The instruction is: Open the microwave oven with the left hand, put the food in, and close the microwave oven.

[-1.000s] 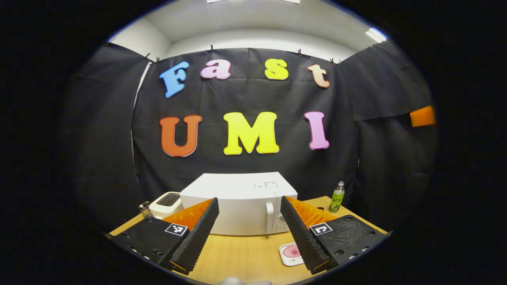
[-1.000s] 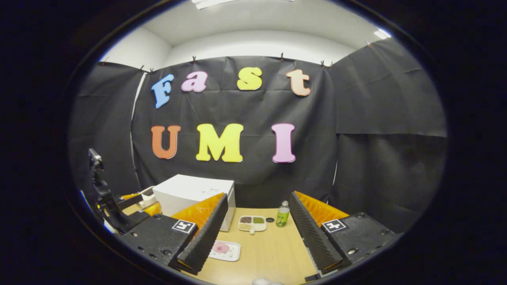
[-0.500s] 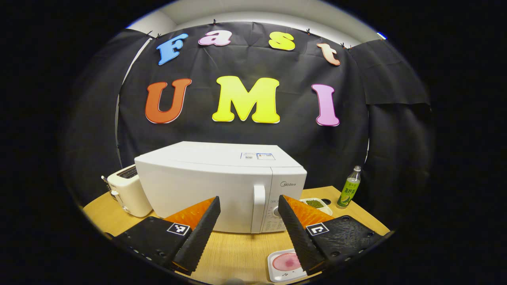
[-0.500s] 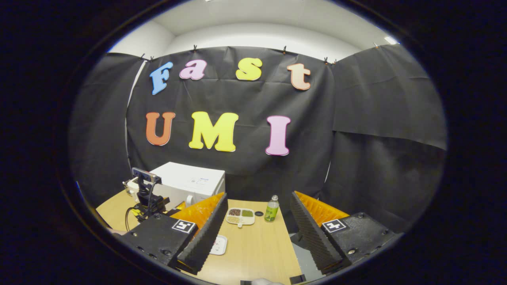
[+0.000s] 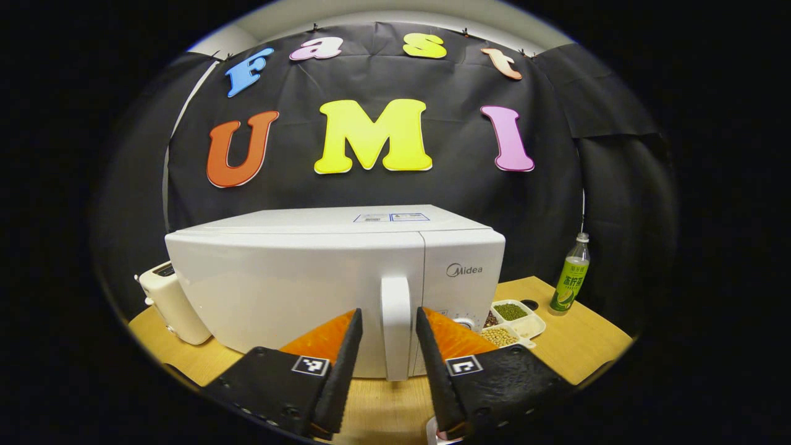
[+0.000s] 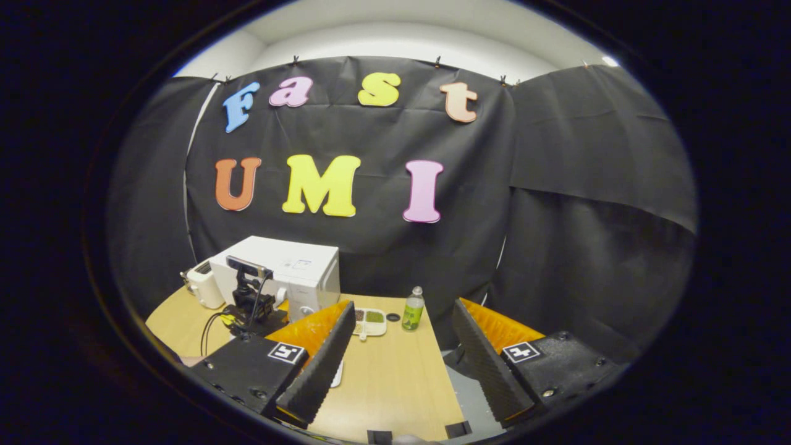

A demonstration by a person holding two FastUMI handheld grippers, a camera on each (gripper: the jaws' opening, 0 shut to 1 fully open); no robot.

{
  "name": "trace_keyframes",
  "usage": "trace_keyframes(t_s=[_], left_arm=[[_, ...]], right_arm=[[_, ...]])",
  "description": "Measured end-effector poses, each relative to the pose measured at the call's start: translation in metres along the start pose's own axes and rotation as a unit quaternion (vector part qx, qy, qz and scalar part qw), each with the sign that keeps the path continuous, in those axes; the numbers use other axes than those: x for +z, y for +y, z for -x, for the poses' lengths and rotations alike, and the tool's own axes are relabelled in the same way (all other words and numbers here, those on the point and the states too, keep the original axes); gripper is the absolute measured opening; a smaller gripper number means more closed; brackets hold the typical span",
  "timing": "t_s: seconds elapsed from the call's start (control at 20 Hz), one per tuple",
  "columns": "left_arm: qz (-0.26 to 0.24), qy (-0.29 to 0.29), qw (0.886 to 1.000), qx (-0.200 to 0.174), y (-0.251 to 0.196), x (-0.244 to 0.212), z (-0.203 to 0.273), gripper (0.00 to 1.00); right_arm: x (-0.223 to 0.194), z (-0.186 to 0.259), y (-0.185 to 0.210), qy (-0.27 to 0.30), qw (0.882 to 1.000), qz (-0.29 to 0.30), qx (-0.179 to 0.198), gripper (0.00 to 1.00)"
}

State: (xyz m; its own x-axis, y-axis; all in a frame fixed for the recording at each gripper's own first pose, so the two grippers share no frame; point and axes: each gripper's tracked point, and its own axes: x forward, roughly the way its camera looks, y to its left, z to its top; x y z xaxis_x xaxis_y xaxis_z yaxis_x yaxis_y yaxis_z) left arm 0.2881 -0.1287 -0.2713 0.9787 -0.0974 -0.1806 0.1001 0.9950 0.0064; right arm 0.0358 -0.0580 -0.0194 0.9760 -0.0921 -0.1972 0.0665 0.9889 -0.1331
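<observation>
So the setup was a light wood counter [image 5: 575, 349] inside a booth hung with black cloth, with a pale ceiling above. The microwave oven [image 5: 296, 284] sat toward the back of the counter, long axis running side to side, door shut and facing the left claw. Its vertical handle [image 5: 396, 324] stood upright right between the left claw's [image 5: 387, 346] fingers, which were spread a bit wider than the handle; I couldn't tell if either finger actually touched it.

The left gripper view gave the close-up stuff: a white toaster [image 5: 165, 303] just beside the microwave on one side, a divided dish of beans [image 5: 510, 321] near the other, then a green bottle [image 5: 569, 276] standing upright farther along.

The right gripper view was the wide shot. The right claw [image 6: 401, 364] hung well back over the counter's near edge, fingers spread wide with nothing between them. A white plate [image 6: 337, 374] peeked out just behind one finger.
</observation>
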Motion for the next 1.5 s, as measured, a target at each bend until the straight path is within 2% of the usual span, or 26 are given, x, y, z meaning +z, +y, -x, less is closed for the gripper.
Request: trace_keyframes(t_s=[0.05,0.1,0.15,0.25,0.3,0.35,0.4,0.45,0.5,0.55,0.6,0.65,0.85,0.9,0.95,1.0,1.1,1.15,1.2,1.25,1.3,1.4,1.45,1.5], left_arm=[[0.001,-0.001,1.0,-0.014,-0.004,0.001,0.0,0.31],[0.002,-0.003,1.0,-0.013,-0.004,0.002,0.0,0.33],[0.001,-0.001,1.0,-0.015,-0.004,0.002,-0.001,0.28],[0.006,0.003,1.0,-0.024,-0.003,0.002,-0.001,0.28],[0.009,0.004,1.0,-0.029,-0.004,0.002,0.0,0.13],[0.013,0.005,0.999,-0.034,-0.006,0.001,0.0,0.23],[0.015,0.005,0.999,-0.039,-0.005,0.003,0.0,0.18],[0.019,0.007,0.999,-0.041,-0.005,0.0,0.001,0.18],[0.024,0.009,0.999,-0.043,-0.006,0.002,0.003,0.11],[0.03,0.012,0.999,-0.042,-0.005,0.0,0.004,0.11],[0.033,0.014,0.998,-0.043,-0.006,0.001,0.005,0.0],[0.035,0.013,0.998,-0.045,-0.006,0.002,0.005,0.04],[0.022,0.011,0.998,-0.064,-0.005,-0.005,0.028,0.04],[0.013,-0.003,0.997,-0.072,-0.003,-0.002,0.039,0.04],[0.01,-0.002,0.997,-0.082,-0.001,-0.004,0.05,0.04],[0.012,0.0,0.996,-0.093,0.001,-0.009,0.059,0.04],[0.009,0.007,0.995,-0.104,0.009,-0.013,0.081,0.04],[0.005,0.007,0.995,-0.103,0.014,-0.014,0.094,0.07],[0.002,0.01,0.995,-0.099,0.02,-0.017,0.107,0.09],[-0.001,0.011,0.996,-0.089,0.03,-0.019,0.118,0.19],[-0.005,0.012,0.997,-0.078,0.039,-0.021,0.128,0.2],[-0.02,0.015,0.998,-0.052,0.059,-0.026,0.143,0.34],[-0.022,0.024,0.998,-0.045,0.067,-0.031,0.149,0.46],[-0.022,0.03,0.999,-0.035,0.077,-0.035,0.156,0.6]], right_arm=[[-0.001,0.0,0.001,0.001,1.0,-0.001,0.001,0.93],[-0.001,0.0,0.002,0.003,1.0,-0.003,0.002,0.93],[-0.002,-0.001,0.003,0.005,1.0,-0.003,0.003,0.93],[-0.002,-0.001,0.007,0.009,1.0,-0.003,0.009,0.92],[-0.001,-0.001,0.01,0.009,1.0,-0.003,0.012,1.0],[-0.002,-0.002,0.012,0.011,1.0,-0.004,0.014,1.0],[-0.002,-0.002,0.013,0.012,1.0,-0.007,0.017,1.0],[-0.002,-0.001,0.016,0.014,1.0,-0.009,0.02,1.0],[-0.002,-0.001,0.019,0.016,1.0,-0.008,0.023,0.93],[-0.002,-0.001,0.019,0.016,1.0,-0.005,0.024,0.93],[-0.001,0.0,0.021,0.016,1.0,-0.004,0.025,0.93],[0.0,-0.001,0.021,0.014,1.0,-0.004,0.026,0.93],[0.005,-0.004,0.025,0.008,0.999,-0.003,0.035,0.93],[0.007,-0.006,0.027,0.006,0.999,-0.001,0.038,1.0],[0.007,-0.007,0.033,0.002,0.999,0.004,0.045,0.93],[0.008,-0.009,0.04,-0.001,0.999,0.01,0.053,1.0],[0.009,-0.012,0.055,-0.006,0.997,0.023,0.069,1.0],[0.008,-0.014,0.062,-0.007,0.996,0.028,0.079,0.92],[0.007,-0.015,0.071,-0.007,0.995,0.032,0.089,0.93],[0.006,-0.016,0.08,-0.008,0.994,0.033,0.101,0.93],[0.006,-0.016,0.088,-0.007,0.993,0.033,0.11,1.0],[0.002,-0.017,0.101,-0.005,0.992,0.032,0.126,1.0],[0.0,-0.016,0.108,-0.003,0.991,0.03,0.134,1.0],[-0.001,-0.015,0.115,-0.002,0.99,0.028,0.141,0.93]])
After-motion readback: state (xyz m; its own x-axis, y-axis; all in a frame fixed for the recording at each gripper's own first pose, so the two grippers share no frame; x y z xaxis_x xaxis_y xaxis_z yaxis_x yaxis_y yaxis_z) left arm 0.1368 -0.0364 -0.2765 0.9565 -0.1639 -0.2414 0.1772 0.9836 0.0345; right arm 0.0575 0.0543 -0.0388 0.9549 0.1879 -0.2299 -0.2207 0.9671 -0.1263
